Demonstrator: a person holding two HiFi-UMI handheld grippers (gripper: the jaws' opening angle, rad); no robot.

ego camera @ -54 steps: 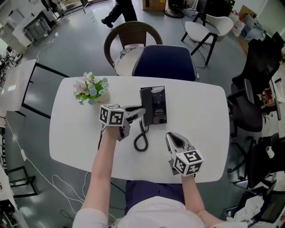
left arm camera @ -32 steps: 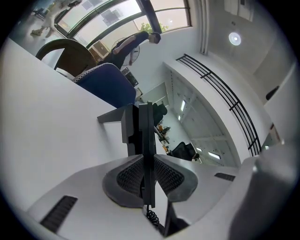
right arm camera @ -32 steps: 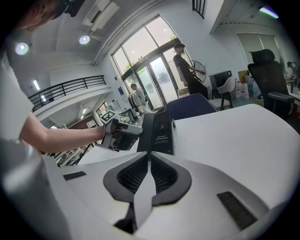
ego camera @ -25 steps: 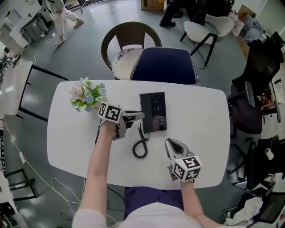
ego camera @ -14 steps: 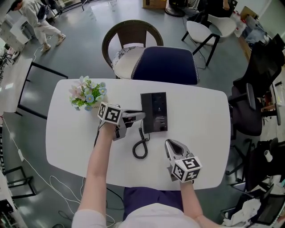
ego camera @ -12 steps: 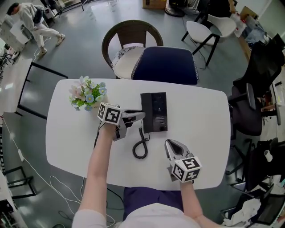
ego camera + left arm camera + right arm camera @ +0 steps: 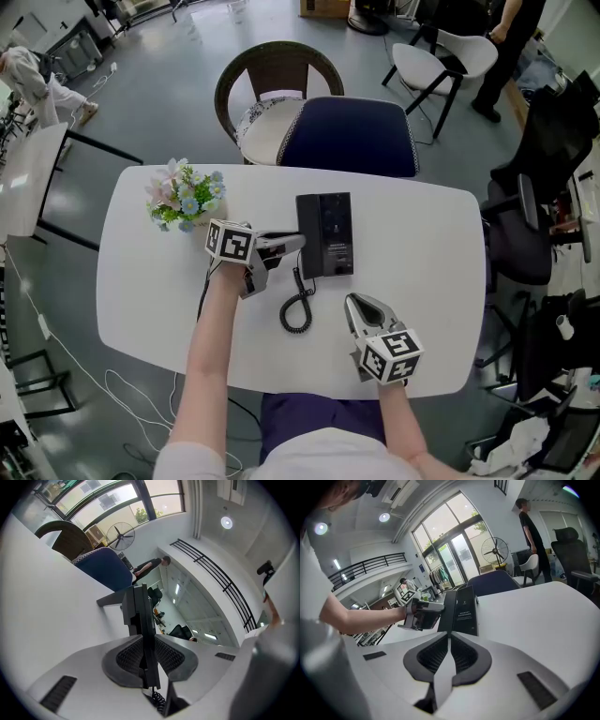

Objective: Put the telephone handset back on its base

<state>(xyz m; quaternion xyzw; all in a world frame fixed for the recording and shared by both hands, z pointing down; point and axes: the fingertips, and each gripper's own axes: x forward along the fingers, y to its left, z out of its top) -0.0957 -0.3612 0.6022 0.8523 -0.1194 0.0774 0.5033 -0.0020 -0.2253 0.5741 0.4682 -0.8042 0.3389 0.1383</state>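
Handset (image 7: pixel 307 234): black slab along left side of base (image 7: pixel 334 234), mid table (image 7: pixel 422 244); fully seated or not, can't tell
L gripper (image 7: pixel 294 245): my pads pinch the handset's thin edge; I reach in from the left, nearly level
R gripper (image 7: pixel 360 306): my jaws are together w/ nothing betw them; parked nr table's front edge, apart from base
Cord (image 7: pixel 296 307): coil on tabletop just in front of base, betw my two grippers
Edges: flowers (image 7: pixel 183 197) nr far-left corner, apart from L gripper; blue chair (image 7: pixel 347 136) tucked at far edge
Room: open tabletop right of base out to right edge; open at front left too
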